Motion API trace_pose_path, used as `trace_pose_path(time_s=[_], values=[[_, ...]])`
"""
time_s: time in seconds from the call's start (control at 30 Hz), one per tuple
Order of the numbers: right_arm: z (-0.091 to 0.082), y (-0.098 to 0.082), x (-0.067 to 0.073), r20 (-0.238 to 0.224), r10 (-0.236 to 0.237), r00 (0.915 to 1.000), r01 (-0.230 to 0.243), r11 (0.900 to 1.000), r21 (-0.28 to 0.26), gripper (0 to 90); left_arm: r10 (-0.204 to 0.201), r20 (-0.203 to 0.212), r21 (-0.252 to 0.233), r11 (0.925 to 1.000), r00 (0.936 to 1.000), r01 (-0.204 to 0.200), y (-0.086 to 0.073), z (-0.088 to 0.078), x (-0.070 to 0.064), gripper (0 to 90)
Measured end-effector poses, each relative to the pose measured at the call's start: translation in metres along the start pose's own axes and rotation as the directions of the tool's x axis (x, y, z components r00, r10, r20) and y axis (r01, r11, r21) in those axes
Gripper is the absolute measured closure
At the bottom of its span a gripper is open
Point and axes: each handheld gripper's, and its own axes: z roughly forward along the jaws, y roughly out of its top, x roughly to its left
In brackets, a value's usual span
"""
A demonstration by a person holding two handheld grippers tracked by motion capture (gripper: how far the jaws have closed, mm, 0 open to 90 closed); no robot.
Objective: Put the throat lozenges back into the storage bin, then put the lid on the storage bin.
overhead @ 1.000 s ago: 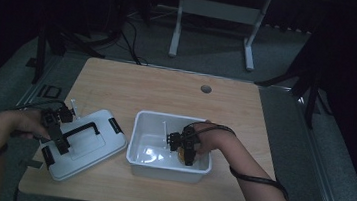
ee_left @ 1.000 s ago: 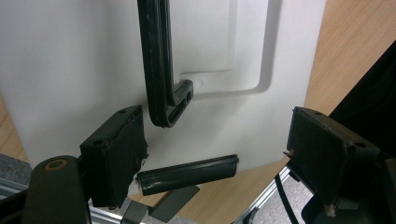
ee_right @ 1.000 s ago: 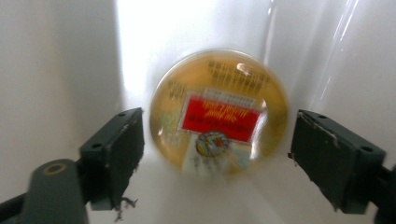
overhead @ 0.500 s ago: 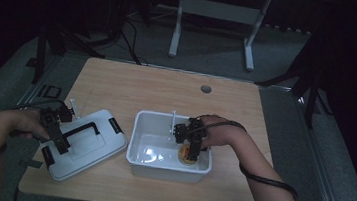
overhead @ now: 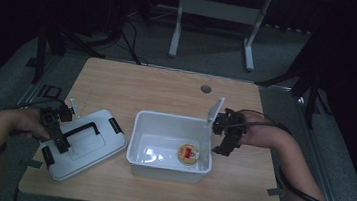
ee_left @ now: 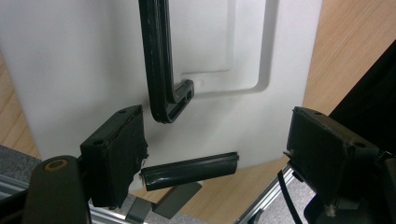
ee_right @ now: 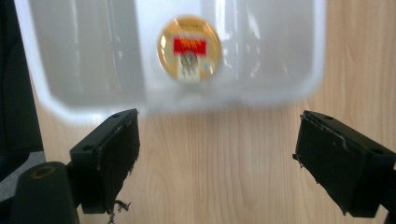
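My right fingers (ee_right: 217,158) gape empty over tabletop (ee_right: 224,168), tin (ee_right: 189,49) in bin (ee_right: 93,60) just beyond. Left fingers (ee_left: 215,158) wide apart, straddling lid (ee_left: 70,60) latch (ee_left: 189,170), not gripping.

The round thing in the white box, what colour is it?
The round thing is golden yellow with a red label, clearest in the right gripper view.

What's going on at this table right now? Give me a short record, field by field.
Table: light wooden top
Box: white open tub near the middle of the table
In the box: one round gold tin with a red label
Lid: white lid with a black handle, flat on the table beside the box
Left gripper: open, over the lid's edge by a black clip
Right gripper: open and empty, above bare wood just outside the box
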Motion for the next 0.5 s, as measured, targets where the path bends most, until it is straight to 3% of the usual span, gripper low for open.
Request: trace_pose_path(time_s=[0.03, 0.07, 0.2, 0.23, 0.27, 0.4, 0.5], values=[[0.000, 0.000, 0.000, 0.000, 0.000, 1.0000, 0.000, 1.000, 0.000, 13.6, 0.000, 0.000, 0.000, 1.0000, 1.0000, 0.000, 0.000, 0.000, 0.000, 19.0], [-0.006, -0.020, 0.000, 0.011, 0.041, 0.9991, -0.041, 0.999, -0.004, 13.7, 0.004, 0.000, -0.003, 1.0000, 1.0000, -0.004, -0.001, 0.000, 0.000, 19.3], [-0.004, -0.053, 0.001, 0.008, 0.115, 0.9934, -0.115, 0.993, 0.000, 13.7, 0.008, -0.004, -0.002, 1.0000, 1.0000, -0.008, -0.001, 0.000, 0.000, 19.5], [-0.004, -0.053, 0.001, 0.008, 0.115, 0.9934, -0.115, 0.993, 0.000, 13.7, 0.008, -0.004, -0.002, 1.0000, 1.0000, -0.008, -0.001, 0.000, 0.000, 19.5], [0.003, -0.072, 0.003, 0.006, 0.151, 0.9884, -0.151, 0.988, 0.006, 13.7, 0.022, -0.020, -0.004, 0.9998, 0.9996, -0.022, -0.001, -0.001, -0.001, 20.6], [0.020, -0.100, 0.012, -0.007, 0.213, 0.9770, -0.213, 0.977, 0.006, 13.8, 0.046, -0.040, -0.020, 0.9987, 0.9981, -0.047, -0.002, 0.000, -0.002, 24.6], [0.034, -0.121, 0.021, -0.015, 0.256, 0.9665, -0.256, 0.967, 0.021, 13.8, 0.068, -0.079, -0.041, 0.9966, 0.9945, -0.072, -0.003, -0.001, -0.003, 31.2]])
